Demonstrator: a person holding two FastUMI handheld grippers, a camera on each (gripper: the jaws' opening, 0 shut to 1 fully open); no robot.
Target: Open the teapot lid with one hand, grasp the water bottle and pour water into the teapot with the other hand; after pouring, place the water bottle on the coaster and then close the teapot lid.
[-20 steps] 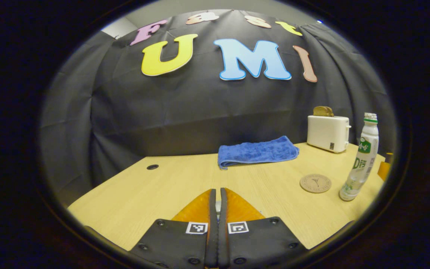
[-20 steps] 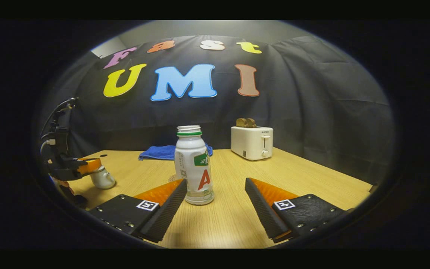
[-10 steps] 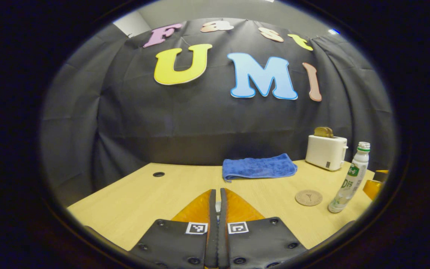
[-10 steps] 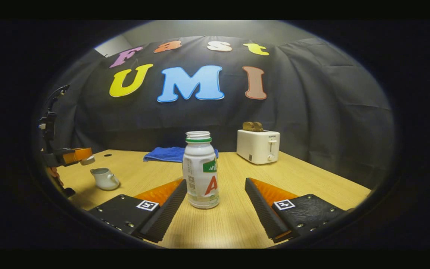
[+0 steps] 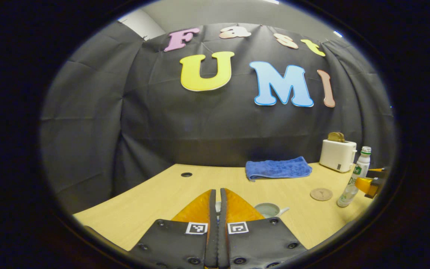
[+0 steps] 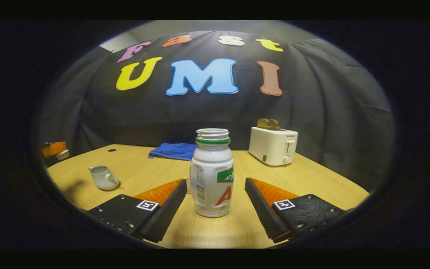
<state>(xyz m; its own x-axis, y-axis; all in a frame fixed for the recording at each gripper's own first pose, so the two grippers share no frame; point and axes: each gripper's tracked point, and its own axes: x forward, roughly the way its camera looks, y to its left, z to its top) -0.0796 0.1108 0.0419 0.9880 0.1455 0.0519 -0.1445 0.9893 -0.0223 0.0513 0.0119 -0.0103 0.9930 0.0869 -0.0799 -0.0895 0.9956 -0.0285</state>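
Two grippers | right gripper spread, bottle upright between its fingers, untouched, nearer than left | left gripper pinching lid | teapot open, far left

I have lifted the left gripper up and back from the teapot, carrying the lid with it: a second ago, in the right gripper view, it sat right over the pot, and now it hangs at the far left edge, well apart from it. The teapot's open mouth has come into the left gripper view just beside my jaws (it was hidden under them before). I have brought the right gripper forward, so the water bottle now stands between its spread jaws rather than by the left one, untouched.
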